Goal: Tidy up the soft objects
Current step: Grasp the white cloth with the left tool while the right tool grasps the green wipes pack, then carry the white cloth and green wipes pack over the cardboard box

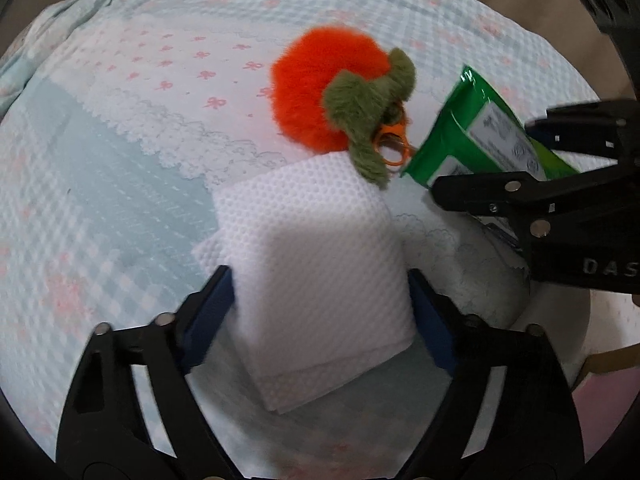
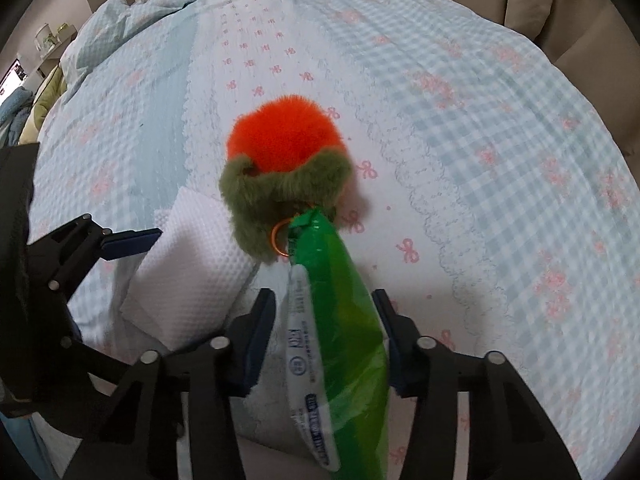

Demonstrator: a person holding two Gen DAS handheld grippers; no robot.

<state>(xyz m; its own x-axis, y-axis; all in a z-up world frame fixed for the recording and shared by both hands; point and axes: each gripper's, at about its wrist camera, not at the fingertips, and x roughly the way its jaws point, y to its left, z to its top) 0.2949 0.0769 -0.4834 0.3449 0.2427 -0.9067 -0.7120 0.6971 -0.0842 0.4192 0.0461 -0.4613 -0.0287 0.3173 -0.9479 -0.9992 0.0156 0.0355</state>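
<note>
White folded cloth point(image 1: 316, 264) between the left tool's point(image 1: 320, 300) spread fingers; green packet point(image 2: 340, 340) between the right tool's point(image 2: 324, 320), grip unclear.

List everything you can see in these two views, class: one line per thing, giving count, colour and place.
plush pom-pom keychain: one, orange with olive-green leaves and an orange ring, on the bedspread beyond both grippers.
folded mesh cloth: one, white, between the left jaws.
wipes packet: one, green with a white label, between the right jaws, tip by the keychain ring.
bedspread: one, pale blue gingham with pink bows, under everything.
left gripper: one, black, blue pads.
right gripper: one, black, blue pads.
</note>
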